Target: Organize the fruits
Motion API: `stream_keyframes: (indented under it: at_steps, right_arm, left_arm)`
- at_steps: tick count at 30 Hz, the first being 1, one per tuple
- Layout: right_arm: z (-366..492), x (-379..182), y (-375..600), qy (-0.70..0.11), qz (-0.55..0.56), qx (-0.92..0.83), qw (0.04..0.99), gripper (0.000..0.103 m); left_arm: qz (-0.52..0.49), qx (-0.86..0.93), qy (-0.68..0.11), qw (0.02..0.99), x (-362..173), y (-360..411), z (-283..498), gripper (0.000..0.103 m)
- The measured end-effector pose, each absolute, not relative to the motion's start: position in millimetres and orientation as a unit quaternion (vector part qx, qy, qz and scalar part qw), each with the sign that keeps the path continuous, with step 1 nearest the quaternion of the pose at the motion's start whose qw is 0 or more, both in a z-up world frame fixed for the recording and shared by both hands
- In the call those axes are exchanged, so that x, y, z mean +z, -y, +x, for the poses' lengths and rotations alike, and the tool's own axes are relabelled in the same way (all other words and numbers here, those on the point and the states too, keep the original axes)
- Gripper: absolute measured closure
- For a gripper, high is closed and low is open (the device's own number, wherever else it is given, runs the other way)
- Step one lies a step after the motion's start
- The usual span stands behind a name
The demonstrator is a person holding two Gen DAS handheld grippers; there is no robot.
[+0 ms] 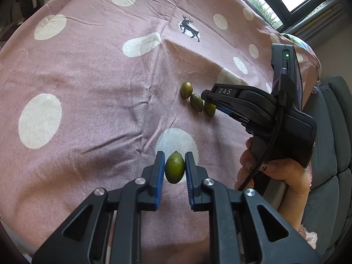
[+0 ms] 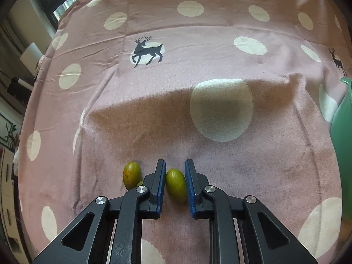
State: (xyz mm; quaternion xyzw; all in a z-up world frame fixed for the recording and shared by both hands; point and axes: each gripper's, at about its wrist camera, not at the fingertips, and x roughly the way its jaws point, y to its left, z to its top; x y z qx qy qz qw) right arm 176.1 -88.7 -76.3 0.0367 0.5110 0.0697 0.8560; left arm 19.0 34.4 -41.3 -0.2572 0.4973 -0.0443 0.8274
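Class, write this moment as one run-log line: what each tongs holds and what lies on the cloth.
left tongs: shut on fruit | right tongs: shut on fruit | cloth: two more fruits beside it

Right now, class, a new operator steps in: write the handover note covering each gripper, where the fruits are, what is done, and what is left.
Left gripper: shut on a green fruit, over the spotted pink cloth.
Right gripper: shut on the end fruit of a row on the cloth; two neighbours lie beside it.
Green container: at the right edge, contents not visible.
Done: both fruits gripped.
Left: place them, then deal with the other two.
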Motion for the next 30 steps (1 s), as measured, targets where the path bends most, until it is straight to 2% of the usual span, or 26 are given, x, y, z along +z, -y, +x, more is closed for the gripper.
stream_keyframes:
  at_steps: [4, 12, 16, 23, 30]
  right_arm:
    - [171, -76, 95, -0.525, 0.06, 0.079, 0.845, 0.083]
    - [154, -76, 89, -0.522, 0.004, 0.073, 0.85, 0.083]
    - [150, -69, 101, -0.514, 0.022, 0.061, 0.856, 0.083]
    - [122, -8, 171, -0.43, 0.116, 0.053, 0.894, 0.083]
    - [87, 31, 265, -0.347, 0.212, -0.009, 0.913, 0.083]
  left_arm:
    - [-0.259, -0.042, -0.496, 0.827, -41, -35, 18, 0.085]
    - [-0.256, -0.047, -0.484, 0.835, -34, -29, 16, 0.085]
    - [-0.248, -0.061, -0.459, 0.851, -20, -20, 15, 0.085]
    - [-0.227, -0.104, -0.402, 0.881, 17, 13, 23, 0.085]
    - [-0.159, -0.187, -0.363, 0.899, 64, 91, 56, 0.085]
